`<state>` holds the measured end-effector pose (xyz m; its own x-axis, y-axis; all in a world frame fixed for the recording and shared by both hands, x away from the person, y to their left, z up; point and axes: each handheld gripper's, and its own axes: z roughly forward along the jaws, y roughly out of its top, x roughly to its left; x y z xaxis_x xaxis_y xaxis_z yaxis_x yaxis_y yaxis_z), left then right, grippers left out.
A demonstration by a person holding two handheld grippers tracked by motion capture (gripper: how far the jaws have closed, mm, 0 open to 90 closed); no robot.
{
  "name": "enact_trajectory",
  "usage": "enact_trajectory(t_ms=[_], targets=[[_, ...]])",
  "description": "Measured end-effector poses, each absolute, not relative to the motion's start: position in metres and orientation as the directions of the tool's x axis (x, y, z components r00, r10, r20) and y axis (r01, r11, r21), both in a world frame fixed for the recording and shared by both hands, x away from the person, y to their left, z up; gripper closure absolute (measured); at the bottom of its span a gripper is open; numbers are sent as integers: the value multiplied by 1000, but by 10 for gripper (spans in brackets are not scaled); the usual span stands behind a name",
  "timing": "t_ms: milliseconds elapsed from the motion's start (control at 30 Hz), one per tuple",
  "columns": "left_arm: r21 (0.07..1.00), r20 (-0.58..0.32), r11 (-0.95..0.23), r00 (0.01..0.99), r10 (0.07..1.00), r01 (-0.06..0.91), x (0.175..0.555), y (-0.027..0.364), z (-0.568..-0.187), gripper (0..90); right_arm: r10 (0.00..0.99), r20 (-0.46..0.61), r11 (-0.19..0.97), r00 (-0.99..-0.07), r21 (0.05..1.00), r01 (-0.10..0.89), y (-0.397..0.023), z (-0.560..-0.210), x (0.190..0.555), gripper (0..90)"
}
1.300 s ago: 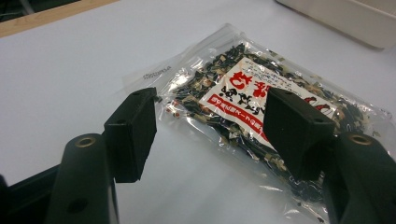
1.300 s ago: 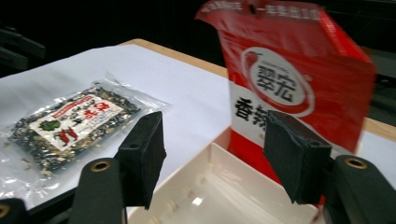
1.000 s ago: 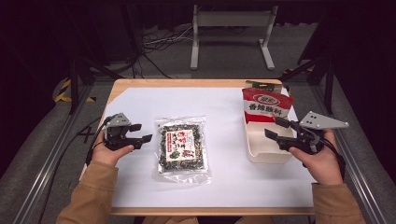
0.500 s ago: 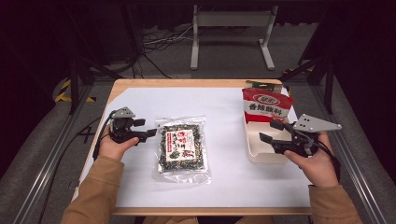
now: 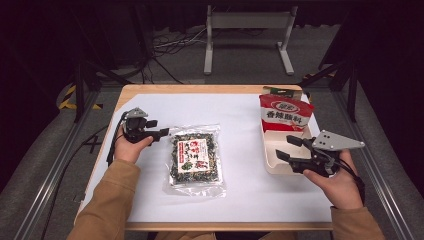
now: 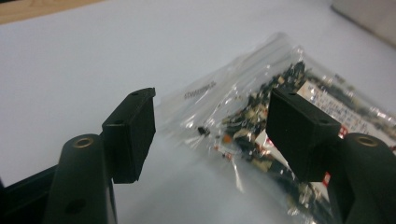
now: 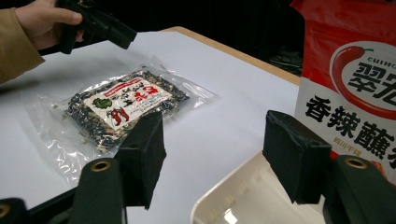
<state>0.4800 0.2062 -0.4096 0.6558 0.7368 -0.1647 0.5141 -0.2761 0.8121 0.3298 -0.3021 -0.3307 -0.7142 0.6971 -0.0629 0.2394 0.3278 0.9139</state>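
A clear bag of dark dried spices with a red and white label (image 5: pixel 195 157) lies flat at the middle of the white sheet. My left gripper (image 5: pixel 161 131) hovers at the bag's upper left corner, pointing right. In the left gripper view (image 6: pixel 212 100) its jaws stand apart, having just closed a little; the bag's corner (image 6: pixel 243 112) lies below and beyond them, untouched. My right gripper (image 5: pixel 287 149) is open over the left wall of a white tray (image 5: pixel 270 167), with nothing between its pads (image 7: pixel 212 154). A red seasoning pouch (image 5: pixel 285 114) stands upright in the tray's far end.
A white sheet (image 5: pixel 240 120) covers the wooden table. A small box (image 5: pixel 280 91) sits behind the red pouch at the far edge. A metal stand (image 5: pixel 247 35) and cables lie on the floor beyond the table. Aluminium rails flank both sides.
My left hand has moved right and slightly down, from the table's left side to the bag's upper left corner. The right hand has stayed beside the tray.
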Motion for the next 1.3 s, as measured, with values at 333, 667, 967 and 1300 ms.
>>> enact_trajectory(t_ms=[333,667,967,1300], targets=[[808,-211,-223,621,754,545,494,204,-426,334,688,-61,334,-723,911,241,-300,-334,328,386],[805,-255,-158,574,778,572,501,201,-432,396,663,-60,348,-747,907,236,-293,-337,333,384],[776,-290,-125,526,799,618,512,197,-450,397,631,-45,351,-775,907,234,-289,-341,341,373],[769,-343,-99,538,770,631,517,198,-457,457,607,-24,352,-794,905,241,-284,-346,347,371]])
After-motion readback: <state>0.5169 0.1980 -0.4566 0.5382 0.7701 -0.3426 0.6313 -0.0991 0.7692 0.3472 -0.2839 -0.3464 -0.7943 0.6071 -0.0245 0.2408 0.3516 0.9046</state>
